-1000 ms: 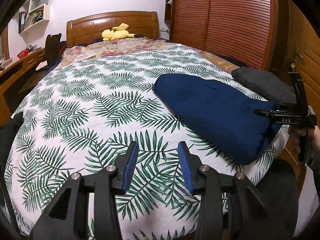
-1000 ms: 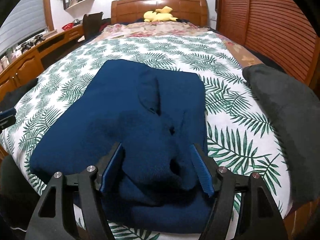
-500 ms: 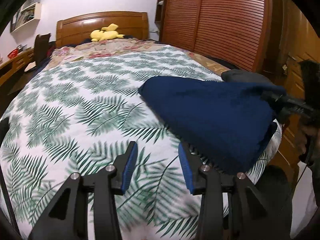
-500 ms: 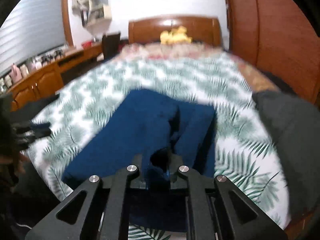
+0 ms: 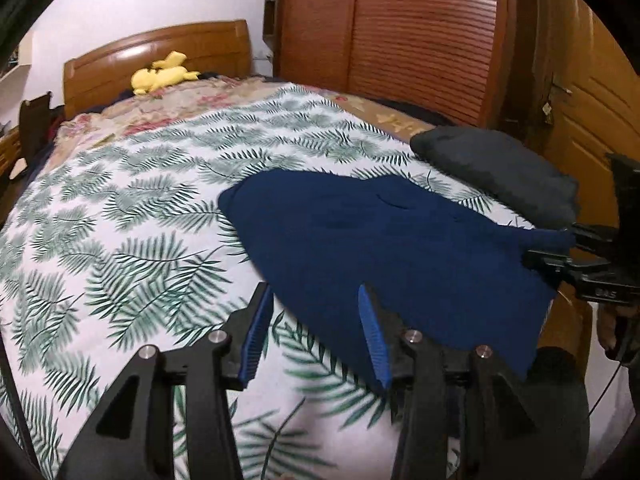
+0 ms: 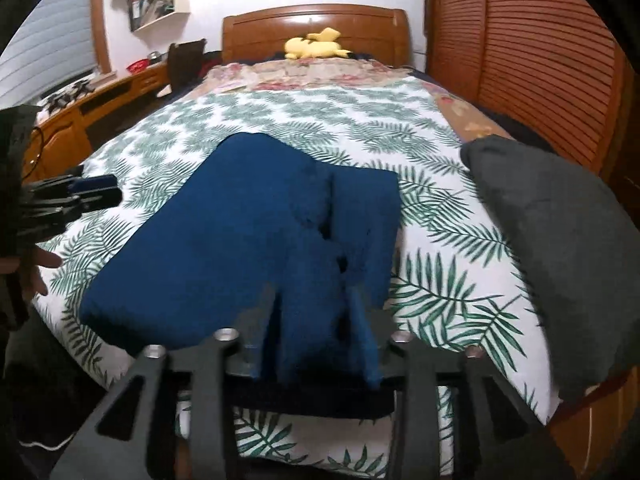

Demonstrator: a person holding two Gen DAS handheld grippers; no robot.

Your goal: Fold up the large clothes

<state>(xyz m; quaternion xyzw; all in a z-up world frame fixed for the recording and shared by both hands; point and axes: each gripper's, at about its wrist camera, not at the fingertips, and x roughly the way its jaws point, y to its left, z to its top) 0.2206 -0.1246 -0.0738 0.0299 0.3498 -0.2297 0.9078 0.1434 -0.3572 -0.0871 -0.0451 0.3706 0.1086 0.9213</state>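
We have the navy garment (image 6: pixel 248 232) lying partly folded at the foot of the bed (image 5: pixel 120 208), on the palm-leaf cover, with a dark grey folded piece (image 6: pixel 560 248) just beside it. Our right claw (image 6: pixel 316 320) is clamped on the near hem, fabric bunched between its pads. Our left claw (image 5: pixel 316 332) stands apart and holds nothing, poised over the garment's left edge.

As we judge it, the step in hand is carrying the near hem over toward the far edge. To do it well we should:

1. Close the left claw on the other near corner, so both corners rise level.
2. Lift only enough to clear the layers beneath.
3. Lay the hem down square, clear of the grey piece.
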